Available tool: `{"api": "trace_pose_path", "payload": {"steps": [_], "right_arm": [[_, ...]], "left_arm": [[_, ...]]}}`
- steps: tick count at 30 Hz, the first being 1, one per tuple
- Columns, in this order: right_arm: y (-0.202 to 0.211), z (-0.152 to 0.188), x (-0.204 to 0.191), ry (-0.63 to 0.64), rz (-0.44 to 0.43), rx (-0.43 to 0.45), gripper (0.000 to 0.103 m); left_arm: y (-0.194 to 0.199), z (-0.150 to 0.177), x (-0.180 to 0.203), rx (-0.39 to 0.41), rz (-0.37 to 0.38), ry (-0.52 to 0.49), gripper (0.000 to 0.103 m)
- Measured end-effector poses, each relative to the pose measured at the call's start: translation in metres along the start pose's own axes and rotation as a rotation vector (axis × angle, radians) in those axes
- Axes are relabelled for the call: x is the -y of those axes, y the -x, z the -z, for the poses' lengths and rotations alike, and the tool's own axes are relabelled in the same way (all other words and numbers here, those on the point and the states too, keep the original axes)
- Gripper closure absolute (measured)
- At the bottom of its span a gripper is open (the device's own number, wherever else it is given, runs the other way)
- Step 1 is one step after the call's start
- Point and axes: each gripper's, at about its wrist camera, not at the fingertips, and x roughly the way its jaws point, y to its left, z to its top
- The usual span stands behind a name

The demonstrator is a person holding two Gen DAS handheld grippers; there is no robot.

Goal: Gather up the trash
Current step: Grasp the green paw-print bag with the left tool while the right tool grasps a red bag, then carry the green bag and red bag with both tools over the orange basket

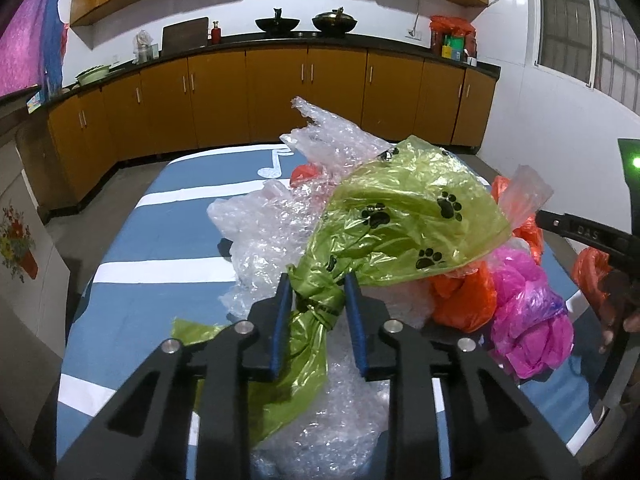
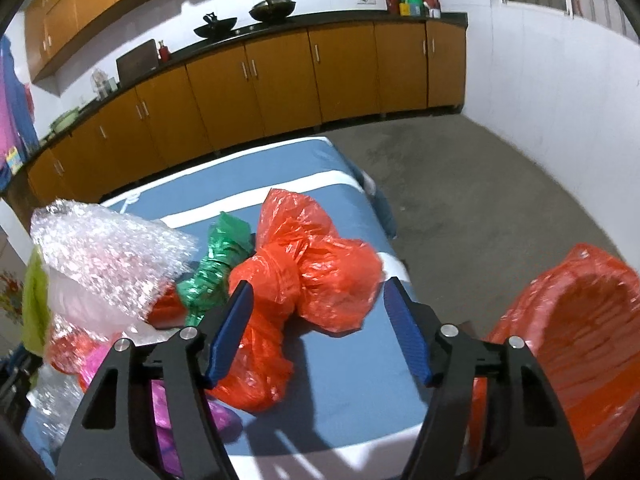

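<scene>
My left gripper (image 1: 318, 286) is shut on the knotted neck of a yellow-green plastic bag with black paw prints (image 1: 404, 216), held up over the blue striped table (image 1: 168, 240). Bubble wrap (image 1: 276, 220), an orange bag (image 1: 464, 296) and a pink bag (image 1: 528, 312) lie beneath and beside it. My right gripper (image 2: 318, 294) is open, its fingers either side of a knotted orange bag (image 2: 308, 264) on the table (image 2: 352, 368). A green bag (image 2: 218, 264) and bubble wrap (image 2: 104, 256) lie to its left.
An open orange bag (image 2: 568, 344) hangs off the table's right edge. The right gripper's body (image 1: 588, 236) shows at the right of the left wrist view. Wooden cabinets (image 1: 280, 92) with woks line the far wall. Bare concrete floor (image 2: 480, 184) lies to the right.
</scene>
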Motion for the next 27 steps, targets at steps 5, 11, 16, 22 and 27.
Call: {"api": "trace_pose_path", "payload": {"steps": [5, 11, 16, 22, 27], "right_arm": [[-0.009, 0.002, -0.017, 0.069, -0.017, -0.016, 0.042], [-0.023, 0.007, -0.022, 0.108, -0.044, -0.068, 0.045], [-0.026, 0.011, -0.028, 0.144, -0.077, -0.115, 0.074], [-0.009, 0.016, -0.026, 0.176, -0.086, -0.087, 0.086], [0.004, 0.017, -0.019, 0.164, -0.089, -0.063, 0.088]], "left_arm": [[0.004, 0.002, -0.002, 0.016, 0.003, 0.003, 0.078], [0.011, 0.005, -0.002, 0.028, 0.004, 0.025, 0.078], [0.018, 0.004, -0.002, 0.034, 0.005, 0.036, 0.078], [0.028, 0.001, -0.004, 0.046, 0.005, 0.044, 0.078], [0.039, -0.001, -0.005, 0.065, 0.008, 0.048, 0.078]]}}
